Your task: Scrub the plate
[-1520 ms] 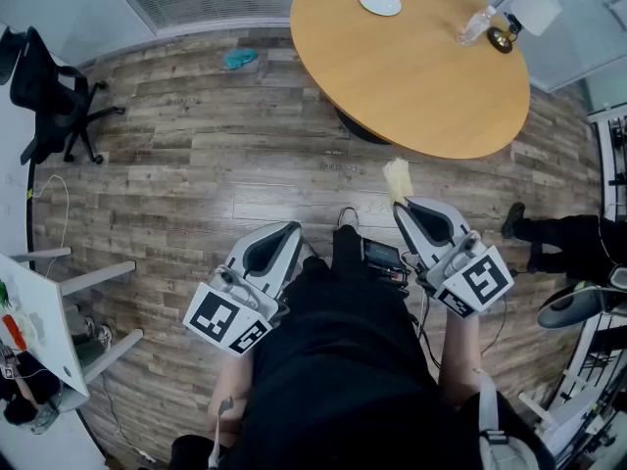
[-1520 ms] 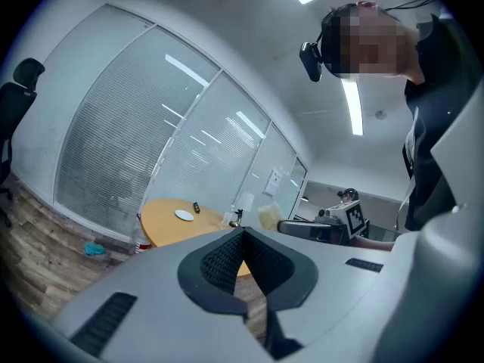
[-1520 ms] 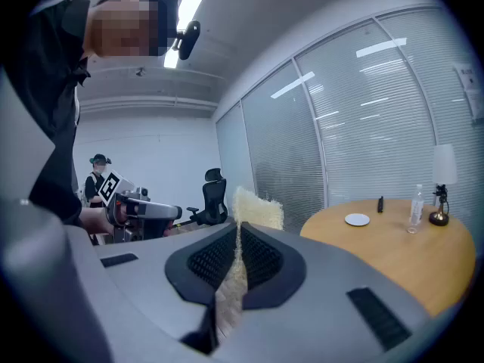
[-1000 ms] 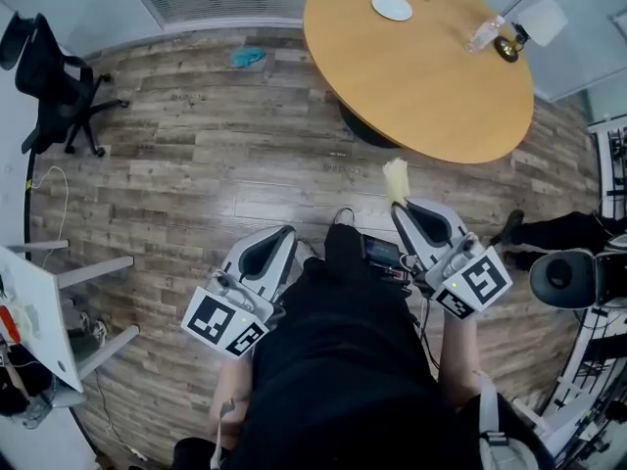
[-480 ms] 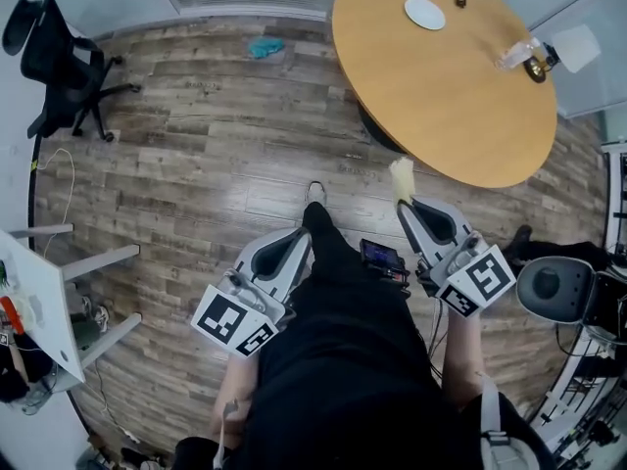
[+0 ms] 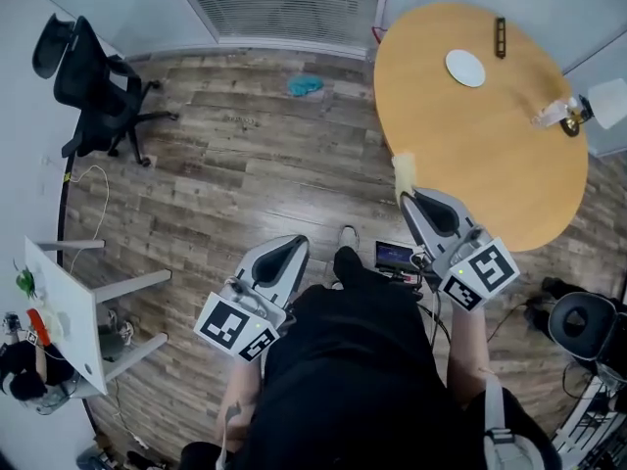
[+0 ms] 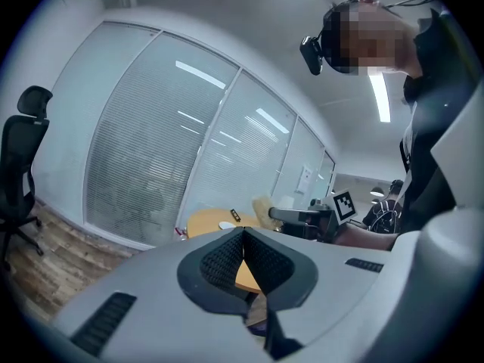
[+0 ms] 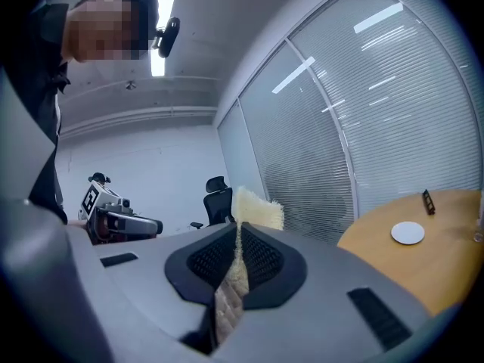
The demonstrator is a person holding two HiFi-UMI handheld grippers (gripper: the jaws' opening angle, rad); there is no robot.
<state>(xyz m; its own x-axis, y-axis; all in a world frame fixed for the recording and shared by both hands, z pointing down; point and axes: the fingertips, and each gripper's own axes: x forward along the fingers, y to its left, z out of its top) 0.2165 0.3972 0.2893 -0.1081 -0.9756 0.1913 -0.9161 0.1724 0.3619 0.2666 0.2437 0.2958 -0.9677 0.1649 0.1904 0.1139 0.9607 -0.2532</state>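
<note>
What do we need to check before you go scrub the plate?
1. Scrub pad held: ok, right gripper jaws are shut on it.
2. Left gripper free: ok, jaws together, nothing between them.
3. Plate ready: ok, it lies on the round table.
4. Plate in reach: not ok, both grippers are near the person's body, apart from it.
5. Space around plate: ok, the dark bar lies apart from it.
6. Plate dirty: cannot tell, too small.
</note>
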